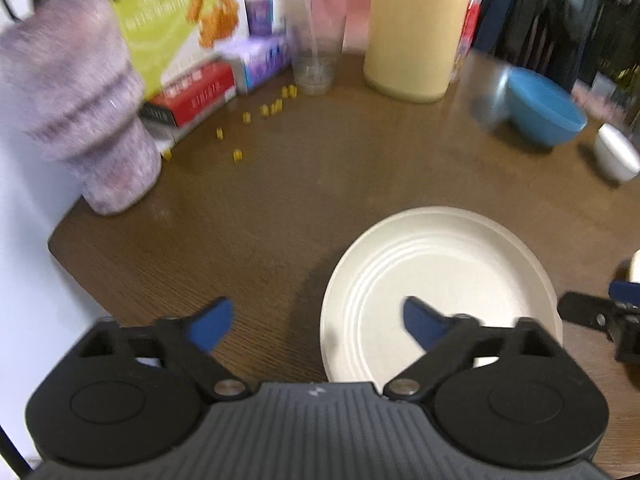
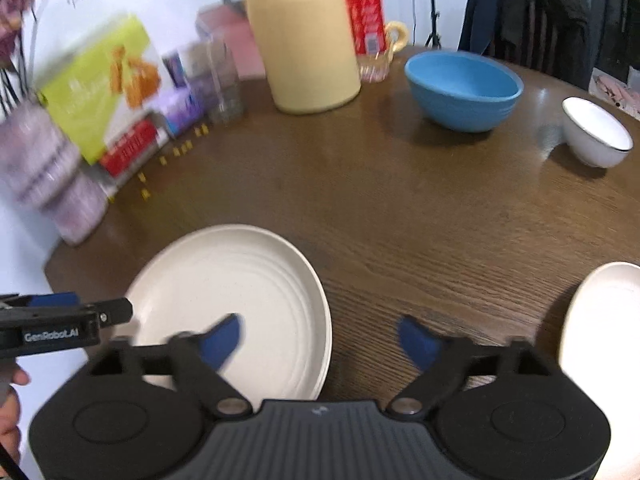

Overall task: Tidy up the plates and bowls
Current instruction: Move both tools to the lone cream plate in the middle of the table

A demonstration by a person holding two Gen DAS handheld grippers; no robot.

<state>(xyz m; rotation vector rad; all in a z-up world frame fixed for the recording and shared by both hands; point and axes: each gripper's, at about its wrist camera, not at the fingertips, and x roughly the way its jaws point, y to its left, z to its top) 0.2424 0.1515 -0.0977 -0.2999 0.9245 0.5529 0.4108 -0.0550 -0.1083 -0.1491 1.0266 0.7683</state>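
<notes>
A cream plate (image 1: pixel 436 280) lies on the brown wooden table (image 1: pixel 280 184) near its front edge; it also shows in the right wrist view (image 2: pixel 232 292). My left gripper (image 1: pixel 316 324) is open and empty, its right finger over the plate's near rim. My right gripper (image 2: pixel 320 340) is open and empty, its left finger over the plate's right part. A blue bowl (image 2: pixel 464 88) and a small white bowl (image 2: pixel 596 132) stand at the far right. A second cream plate (image 2: pixel 604 320) shows at the right edge.
A tall cream jug (image 2: pixel 304 36), a clear glass (image 1: pixel 316 48), boxes (image 1: pixel 188 92), a knitted purple vase (image 1: pixel 80 108) and small yellow bits (image 1: pixel 264 110) crowd the back left. A chair with dark clothes (image 2: pixel 536 12) stands behind the table.
</notes>
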